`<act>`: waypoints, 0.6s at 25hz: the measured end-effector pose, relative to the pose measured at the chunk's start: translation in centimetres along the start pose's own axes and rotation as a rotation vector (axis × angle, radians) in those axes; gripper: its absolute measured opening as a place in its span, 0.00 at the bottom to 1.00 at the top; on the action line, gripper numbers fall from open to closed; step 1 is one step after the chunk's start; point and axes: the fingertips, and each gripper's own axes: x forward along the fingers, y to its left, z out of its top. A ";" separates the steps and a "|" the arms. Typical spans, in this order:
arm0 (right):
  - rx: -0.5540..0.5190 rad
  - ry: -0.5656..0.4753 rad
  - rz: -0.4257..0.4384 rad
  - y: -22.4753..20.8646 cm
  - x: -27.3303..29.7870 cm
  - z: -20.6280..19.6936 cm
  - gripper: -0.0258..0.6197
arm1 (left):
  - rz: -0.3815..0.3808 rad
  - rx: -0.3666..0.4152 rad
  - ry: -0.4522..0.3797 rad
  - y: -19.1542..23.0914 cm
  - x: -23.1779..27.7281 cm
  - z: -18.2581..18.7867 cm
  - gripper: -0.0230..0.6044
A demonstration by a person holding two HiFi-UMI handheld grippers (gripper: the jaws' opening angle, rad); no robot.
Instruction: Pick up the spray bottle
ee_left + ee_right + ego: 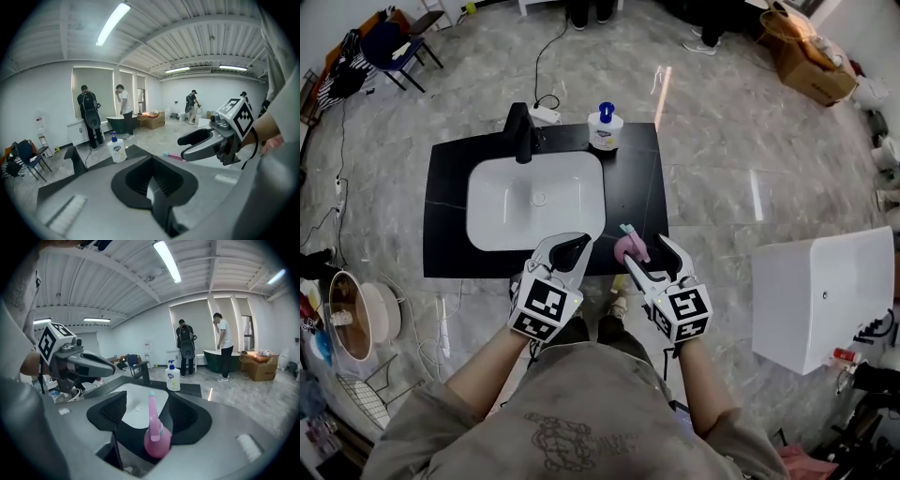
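The pink spray bottle (628,247) with a teal nozzle tip stands on the front edge of the black counter (637,178). My right gripper (647,251) is open, one jaw on each side of the bottle. In the right gripper view the bottle (157,439) sits low between the wide-apart jaws, touching neither as far as I can see. My left gripper (570,251) is open and empty, hovering over the counter's front edge beside the sink. In the left gripper view the right gripper (201,143) shows with the bottle's nozzle (172,156) beneath it.
A white sink basin (534,199) with a black faucet (520,131) fills the counter's middle. A white pump soap bottle (605,127) stands at the back. A white cabinet (820,300) is on the floor to the right. Two people (222,345) stand far off.
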 end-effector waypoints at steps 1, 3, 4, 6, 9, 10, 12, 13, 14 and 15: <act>-0.001 0.020 -0.004 -0.2 0.4 -0.9 0.53 | -0.007 0.001 0.013 -0.1 0.2 -0.7 0.04; -0.013 0.054 -0.014 -0.6 1.2 -2.5 0.53 | -0.023 -0.004 0.036 -0.5 0.6 -1.8 0.04; -0.019 0.066 -0.018 -0.8 1.5 -3.1 0.54 | -0.030 -0.008 0.047 -0.7 0.7 -2.4 0.04; -0.022 0.085 -0.025 -1.2 2.0 -4.1 0.54 | -0.041 -0.015 0.066 -1.0 1.0 -3.4 0.04; -0.017 0.113 -0.033 -1.4 2.6 -5.4 0.54 | -0.050 -0.036 0.095 -1.2 1.2 -4.9 0.04; -0.016 0.123 -0.034 -1.4 2.8 -5.8 0.54 | -0.051 -0.047 0.105 -1.3 1.3 -5.4 0.04; -0.013 0.141 -0.037 -1.3 3.2 -6.7 0.54 | -0.054 -0.068 0.124 -1.3 1.3 -6.6 0.04; -0.011 0.146 -0.039 -1.3 3.4 -6.9 0.52 | -0.054 -0.074 0.132 -1.2 1.4 -7.0 0.04; -0.006 0.148 -0.041 -1.3 3.6 -7.1 0.47 | -0.055 -0.077 0.138 -1.2 1.4 -7.3 0.04; 0.000 0.147 -0.042 -1.4 3.9 -7.2 0.47 | -0.056 -0.078 0.143 -1.1 1.4 -7.6 0.04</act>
